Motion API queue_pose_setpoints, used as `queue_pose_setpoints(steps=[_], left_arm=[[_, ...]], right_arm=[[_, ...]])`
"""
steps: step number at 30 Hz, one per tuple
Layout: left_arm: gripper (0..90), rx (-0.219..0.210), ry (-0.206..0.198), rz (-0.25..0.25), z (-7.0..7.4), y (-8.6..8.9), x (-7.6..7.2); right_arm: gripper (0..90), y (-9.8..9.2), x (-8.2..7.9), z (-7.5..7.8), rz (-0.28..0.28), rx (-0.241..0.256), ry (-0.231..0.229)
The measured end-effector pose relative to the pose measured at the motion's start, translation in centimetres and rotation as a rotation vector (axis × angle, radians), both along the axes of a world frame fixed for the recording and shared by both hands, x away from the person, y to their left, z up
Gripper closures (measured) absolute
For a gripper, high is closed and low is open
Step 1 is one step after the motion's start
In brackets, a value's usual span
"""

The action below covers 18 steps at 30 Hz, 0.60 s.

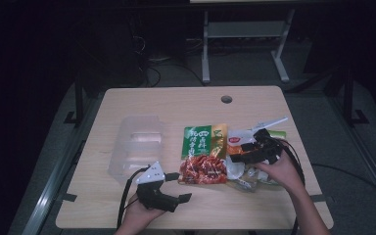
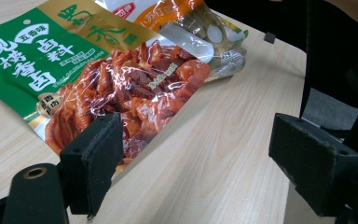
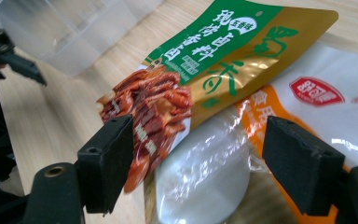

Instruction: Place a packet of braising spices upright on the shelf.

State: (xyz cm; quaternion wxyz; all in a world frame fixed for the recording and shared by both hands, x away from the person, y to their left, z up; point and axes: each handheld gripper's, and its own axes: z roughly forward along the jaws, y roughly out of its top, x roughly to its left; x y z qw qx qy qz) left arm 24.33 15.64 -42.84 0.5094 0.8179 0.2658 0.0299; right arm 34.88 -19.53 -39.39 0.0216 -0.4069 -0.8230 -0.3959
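1. Green and gold print is covering the upper part of the braised-meat packet (image 1: 203, 154), which is lying flat on the wooden table (image 1: 176, 105) at mid-width, its clear lower window showing red-brown meat.
2. Overlapping its right edge, the white-and-orange snack bag (image 1: 240, 147) is resting just beside it and partly under it, as the right gripper view shows (image 3: 317, 93).
3. Sitting empty to the left of the packet, the clear plastic container (image 1: 134, 144) is standing apart from both bags.
4. Coming in low at the front edge, the left gripper (image 1: 178, 187) is hovering with its jaws spread wide; in the left gripper view (image 2: 209, 172) one jaw is sitting against the packet's near corner (image 2: 121, 93) and the other is over bare wood, so nothing is being pinched.
5. Reaching from the right side, the right gripper (image 1: 247, 152) is poised above the snack bag, jaws likewise spread apart; in the right gripper view (image 3: 196, 172) they are framing the seam where the two bags meet, gripping neither.
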Motion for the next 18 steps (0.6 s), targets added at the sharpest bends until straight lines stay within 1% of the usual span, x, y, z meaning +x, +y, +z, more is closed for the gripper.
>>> queue_pose_setpoints(steps=[1, 2, 4, 5, 6, 7, 9, 10, 12, 13, 14, 15, 18], left_arm=[[17.5, 0.0, 0.0, 0.0, 0.0, 0.0, 0.0], [17.5, 0.004, -0.012, -0.006, 0.0, 0.0, 0.1], [17.5, 0.005, -0.012, -0.006, 0.0, -0.1, 0.1], [17.5, 0.005, -0.012, -0.006, 0.0, -0.1, 0.1], [17.5, 0.005, -0.008, -0.007, 0.0, -0.2, 0.1], [17.6, 0.005, -0.008, -0.007, 0.0, -0.2, 0.1], [17.6, 0.006, -0.002, -0.009, 0.0, -0.4, 0.2], [17.6, 0.003, -0.002, -0.008, 0.0, -0.5, 0.2], [17.6, 0.001, 0.001, -0.006, -0.1, -0.5, 0.2], [17.7, 0.003, 0.0, -0.008, -0.1, -0.6, 0.2], [17.7, 0.001, 0.0, -0.009, -0.1, -0.6, 0.2], [17.8, -0.001, -0.001, -0.009, -0.1, -0.6, 0.3], [17.8, 0.0, 0.004, -0.009, -0.1, -0.6, 0.4]], right_arm=[[25.3, 0.2, 0.4, 0.0, -0.003, -0.004, 0.01], [25.6, 0.4, 0.9, 0.0, -0.003, -0.009, 0.019], [27.1, 0.8, 1.7, 0.0, -0.003, -0.021, 0.03], [27.1, 0.8, 1.7, 0.0, -0.003, -0.021, 0.03], [27.7, 1.3, 2.6, 0.0, -0.004, -0.032, 0.041], [27.7, 1.5, 3.0, 0.0, -0.007, -0.039, 0.048], [28.7, 2.0, 3.7, 0.0, -0.004, -0.033, 0.052], [28.6, 2.3, 4.2, -0.1, -0.008, -0.042, 0.063], [29.6, 2.8, 4.9, -0.2, -0.012, -0.058, 0.071], [31.2, 3.0, 5.2, -0.3, -0.016, -0.06, 0.076], [32.1, 3.1, 5.5, -0.4, -0.015, -0.05, 0.079], [32.1, 3.3, 5.9, -0.5, -0.017, -0.057, 0.095], [34.0, 3.4, 6.8, -0.8, -0.041, -0.086, 0.111]])
